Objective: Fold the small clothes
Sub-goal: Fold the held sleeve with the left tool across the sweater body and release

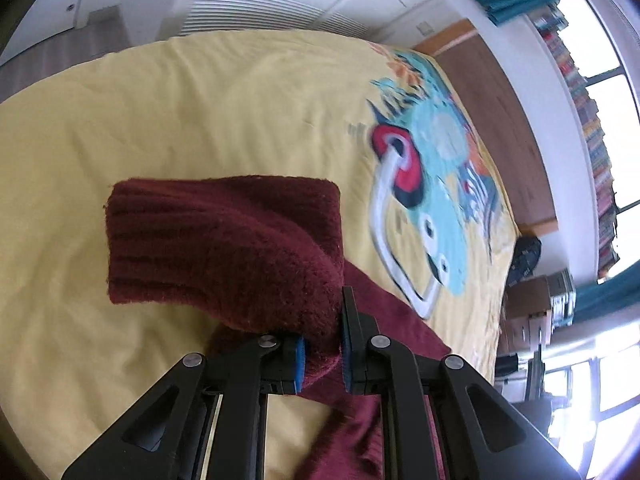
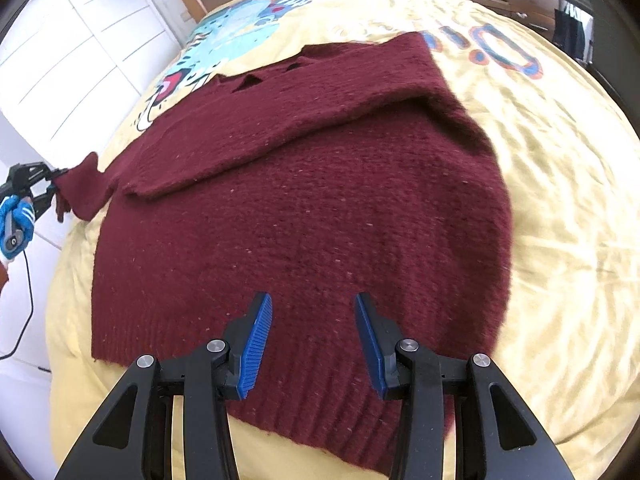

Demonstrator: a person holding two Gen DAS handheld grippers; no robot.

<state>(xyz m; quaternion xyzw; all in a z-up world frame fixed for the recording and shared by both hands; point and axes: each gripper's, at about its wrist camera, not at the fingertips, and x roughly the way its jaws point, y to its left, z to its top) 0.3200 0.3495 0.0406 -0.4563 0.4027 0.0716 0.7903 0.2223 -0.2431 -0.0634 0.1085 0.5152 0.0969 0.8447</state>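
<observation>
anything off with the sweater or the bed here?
Mostly fine. The dark red knitted sweater lies on the yellow printed bedspread, one sleeve folded across the chest. Its neckline looks ragged, with gaps like holes, though these could just be folds. The left gripper is shut on the other sleeve; the right gripper hovers open.

- The right gripper [image 2: 314, 344] has matte black linkage arms with triangular cut-outs and round silver screw heads at the pivots.
- Its fingers [image 2: 256, 346] carry ribbed bright-blue pads.
- The left gripper [image 1: 323, 360] is built alike: black arms, silver pivot screws and blue pads [image 1: 300, 364] on black backing plates.
- At the far left of the right wrist view, a hand [image 2: 16, 220] wears a blue glove with white stripes.
- A thin black cable [image 2: 24, 300] hangs from that handle.
</observation>
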